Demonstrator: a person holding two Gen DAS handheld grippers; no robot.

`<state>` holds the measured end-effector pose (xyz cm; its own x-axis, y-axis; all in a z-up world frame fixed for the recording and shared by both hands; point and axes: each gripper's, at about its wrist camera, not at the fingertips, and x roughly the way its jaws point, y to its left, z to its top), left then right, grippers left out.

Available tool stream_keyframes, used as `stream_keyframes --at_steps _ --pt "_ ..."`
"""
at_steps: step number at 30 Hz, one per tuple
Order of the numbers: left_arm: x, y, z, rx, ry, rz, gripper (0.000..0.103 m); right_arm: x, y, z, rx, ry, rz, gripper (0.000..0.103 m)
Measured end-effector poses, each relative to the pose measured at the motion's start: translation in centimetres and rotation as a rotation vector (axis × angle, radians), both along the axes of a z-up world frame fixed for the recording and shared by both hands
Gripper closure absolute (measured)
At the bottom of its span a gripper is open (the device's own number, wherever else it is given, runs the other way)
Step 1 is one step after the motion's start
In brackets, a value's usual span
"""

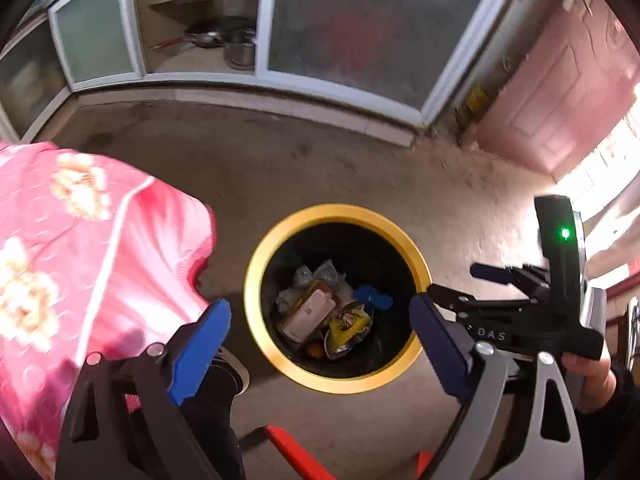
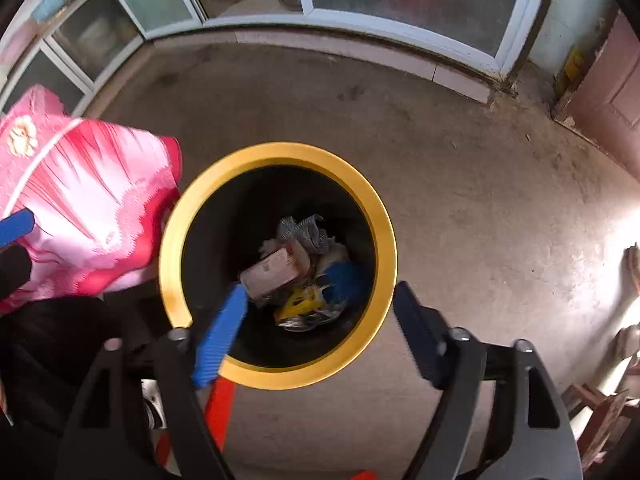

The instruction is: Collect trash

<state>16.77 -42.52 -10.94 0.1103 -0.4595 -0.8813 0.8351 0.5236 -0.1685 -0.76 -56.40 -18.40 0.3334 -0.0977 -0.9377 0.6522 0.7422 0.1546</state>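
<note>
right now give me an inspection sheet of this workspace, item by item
surface: bare concrete floor, stained and dusty.
job's things: black bin with a yellow rim stands on the floor; inside lie a pinkish box, a yellow wrapper, something blue and grey patterned scrap.
clutter: pink flowered cloth beside the bin; red bars low in the frame.
grippers: left tongs open, empty, above the bin; right tongs open, empty, above the bin.
cables: nothing seen.
surroundings: frosted glass doors, shelves with pans, a pink door.
</note>
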Motion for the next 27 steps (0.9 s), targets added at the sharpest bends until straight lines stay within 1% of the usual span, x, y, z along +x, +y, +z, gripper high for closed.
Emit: stream_keyframes --at_steps 2,5,8,10,13,14,15,17,19,22,23,25,26,27 --pt "0.0 1.0 0.7 -0.031 0.019 0.014 0.015 -0.2 0.6 1.2 -0.059 -0.012 0.001 0.027" --pt "-0.1 4.0 2.9 -0.122 0.022 0.06 0.015 -0.3 1.8 3.9 -0.173 -0.058 0.012 0.018" --pt "-0.4 6.8 5.1 -0.2 0.015 0.08 0.015 -0.9 4.0 7.7 -0.307 -0.149 -0.009 0.01" --pt "-1.1 9.1 6.8 -0.268 -0.011 0.086 0.015 -1.1 5.4 9.6 -0.377 -0.186 -0.009 0.008" --pt "-2.3 12.7 9.3 -0.384 -0.051 0.112 0.009 -2.0 9.0 13.1 -0.552 -0.277 0.001 0.008" --pt "-2.8 14.5 10.3 -0.439 -0.07 0.128 0.008 -2.2 9.8 14.0 -0.587 -0.3 0.008 0.008" --pt "-3.2 15.5 11.1 -0.468 -0.085 0.138 0.008 -2.5 11.3 15.2 -0.634 -0.333 0.02 0.008" --pt "-4.2 18.2 12.5 -0.525 -0.126 0.165 0.008 -2.7 13.8 17.0 -0.658 -0.391 0.063 0.008" --pt "-5.1 20.8 13.4 -0.564 -0.171 0.201 0.008 -2.9 15.8 18.4 -0.655 -0.445 0.093 0.008" --pt "-6.2 24.3 14.4 -0.589 -0.219 0.258 0.008 -3.5 18.6 20.4 -0.658 -0.541 0.103 0.008" --pt "-6.5 25.5 14.7 -0.607 -0.234 0.271 0.008 -3.9 19.6 21.1 -0.673 -0.581 0.093 0.008" --pt "-7.6 28.6 15.4 -0.671 -0.301 0.298 0.008 -4.8 21.4 22.2 -0.721 -0.638 0.073 0.008" --pt "-8.1 29.6 15.6 -0.684 -0.332 0.311 0.008 -5.2 22.2 22.7 -0.746 -0.658 0.063 0.008" --pt "-8.8 30.8 15.9 -0.684 -0.385 0.343 0.008 -5.7 23.3 23.3 -0.802 -0.69 0.042 0.008"
